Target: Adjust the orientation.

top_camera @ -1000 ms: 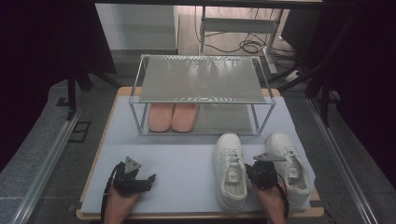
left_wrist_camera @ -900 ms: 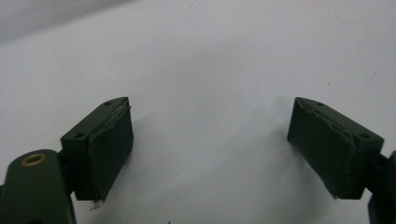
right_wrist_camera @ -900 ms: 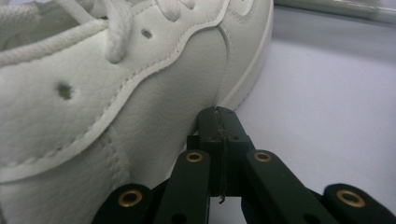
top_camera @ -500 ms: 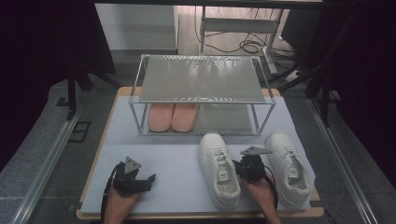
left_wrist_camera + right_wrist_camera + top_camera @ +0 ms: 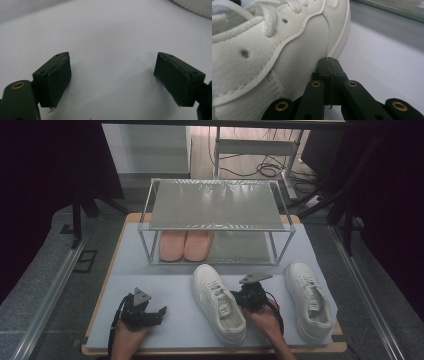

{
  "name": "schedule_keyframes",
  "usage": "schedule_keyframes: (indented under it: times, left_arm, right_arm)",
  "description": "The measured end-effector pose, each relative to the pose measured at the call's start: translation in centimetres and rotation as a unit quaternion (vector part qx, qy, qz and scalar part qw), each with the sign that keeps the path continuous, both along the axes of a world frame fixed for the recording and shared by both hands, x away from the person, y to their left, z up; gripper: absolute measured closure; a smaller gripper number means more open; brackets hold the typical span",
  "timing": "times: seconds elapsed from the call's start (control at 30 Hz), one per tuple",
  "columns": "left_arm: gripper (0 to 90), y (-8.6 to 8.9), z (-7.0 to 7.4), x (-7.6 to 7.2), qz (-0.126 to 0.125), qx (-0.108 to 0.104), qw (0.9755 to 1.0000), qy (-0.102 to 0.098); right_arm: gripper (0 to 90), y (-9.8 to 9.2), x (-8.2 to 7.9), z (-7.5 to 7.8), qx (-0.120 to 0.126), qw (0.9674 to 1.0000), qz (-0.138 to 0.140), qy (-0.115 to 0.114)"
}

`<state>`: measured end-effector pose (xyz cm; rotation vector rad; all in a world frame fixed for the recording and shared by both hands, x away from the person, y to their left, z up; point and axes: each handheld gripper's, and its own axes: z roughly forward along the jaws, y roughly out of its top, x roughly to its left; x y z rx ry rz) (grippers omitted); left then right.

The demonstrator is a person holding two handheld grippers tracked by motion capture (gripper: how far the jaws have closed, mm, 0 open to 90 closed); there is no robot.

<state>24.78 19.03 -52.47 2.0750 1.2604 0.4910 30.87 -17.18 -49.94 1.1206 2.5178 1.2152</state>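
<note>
Right gripper (image 5: 329,62): jaws pressed together, holding nothing, tips against the side of the left white sneaker (image 5: 218,302), mid-mat (image 5: 170,290). Left gripper (image 5: 112,77): jaws wide, empty, low over bare mat. Sneaker probably light, leather upper soft and smooth, sole stiff; likely slides when pushed. Best hold: heel collar. Second sneaker (image 5: 308,299) lies right. Beyond, the rack (image 5: 215,205) shelters pink slippers (image 5: 185,245).
</note>
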Motion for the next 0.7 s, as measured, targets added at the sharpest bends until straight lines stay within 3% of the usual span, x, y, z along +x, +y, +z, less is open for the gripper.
schedule_keyframes:
  times: [0.17,0.43,0.53,0.7]
  left_arm:
    - [14.6,0.0,0.0,0.0,0.000,0.000,1.0000,0.000]
    - [14.6,0.0,0.0,0.0,0.000,0.000,1.0000,0.000]
    - [14.6,0.0,0.0,0.0,0.000,0.000,1.0000,0.000]
    - [14.6,0.0,0.0,0.0,0.000,0.000,1.0000,0.000]
  right_arm:
    - [89.5,-0.3,0.0,0.3,-0.010,0.9999,0.000,-0.005]
    - [66.2,-2.5,-1.1,1.1,-0.031,0.9992,-0.022,-0.011]
    - [60.7,-3.2,-1.6,1.3,-0.038,0.9989,-0.028,-0.005]
    - [57.2,-4.4,-2.7,2.2,-0.028,0.9989,-0.038,-0.004]
